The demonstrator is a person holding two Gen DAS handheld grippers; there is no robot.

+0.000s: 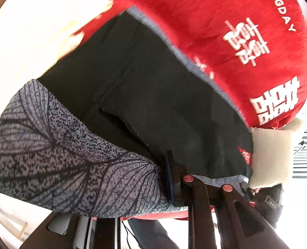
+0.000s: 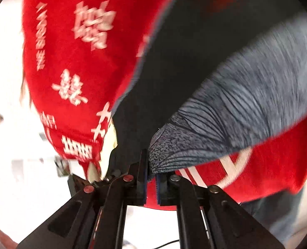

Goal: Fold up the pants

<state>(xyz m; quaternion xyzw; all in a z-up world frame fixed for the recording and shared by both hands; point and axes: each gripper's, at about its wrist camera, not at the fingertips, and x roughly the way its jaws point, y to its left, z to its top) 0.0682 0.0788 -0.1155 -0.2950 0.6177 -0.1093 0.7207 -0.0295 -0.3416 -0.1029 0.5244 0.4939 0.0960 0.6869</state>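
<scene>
Left wrist view shows the pants (image 1: 55, 151), grey leaf-print outside and black lining, lifted over a red blanket (image 1: 226, 31) and draped ahead of the left tool (image 1: 186, 178), which looks clamped on a fabric edge, though one finger is hidden. Right wrist view has the right tool (image 2: 151, 178) nearly closed, pinching the pants' printed edge just ahead of its tips. To fold well, both tools should likely hold tension evenly, keep the two corners level, and lay the cloth down smoothly.
</scene>
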